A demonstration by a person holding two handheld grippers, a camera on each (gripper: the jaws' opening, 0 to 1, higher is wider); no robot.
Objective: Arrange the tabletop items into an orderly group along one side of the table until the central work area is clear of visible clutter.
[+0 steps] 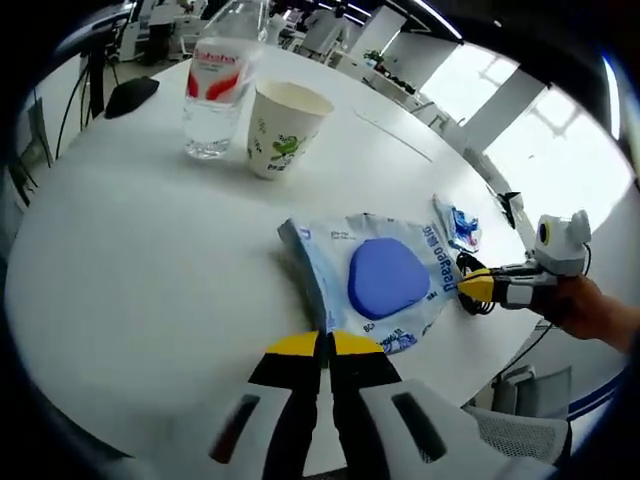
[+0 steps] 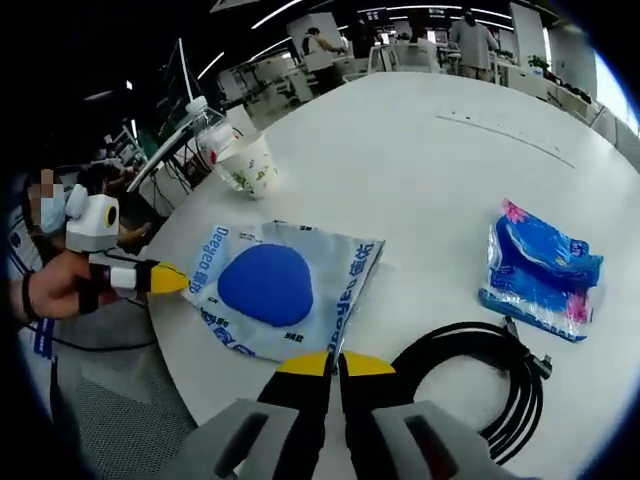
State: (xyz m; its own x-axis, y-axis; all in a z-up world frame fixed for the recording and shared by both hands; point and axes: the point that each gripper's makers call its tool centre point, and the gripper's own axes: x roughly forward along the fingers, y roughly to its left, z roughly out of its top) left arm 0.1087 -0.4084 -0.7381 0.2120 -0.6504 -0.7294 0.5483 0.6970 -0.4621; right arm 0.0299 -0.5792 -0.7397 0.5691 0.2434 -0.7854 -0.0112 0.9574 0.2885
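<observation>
Both tongs pinch opposite edges of the wipes pack [image 1: 375, 280]: left tongs [image 1: 325, 345] closed on near edge, right tongs [image 2: 335, 362] closed on the other. Pack lies flat mid-table [image 1: 140, 270], bottle [image 1: 215, 85] and paper cup [image 1: 282, 128] beyond.

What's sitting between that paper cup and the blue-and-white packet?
Nothing: in the left gripper view, only bare white table separates the paper cup from the blue-and-white packet. The water bottle stands beside the cup, not between them.
</observation>
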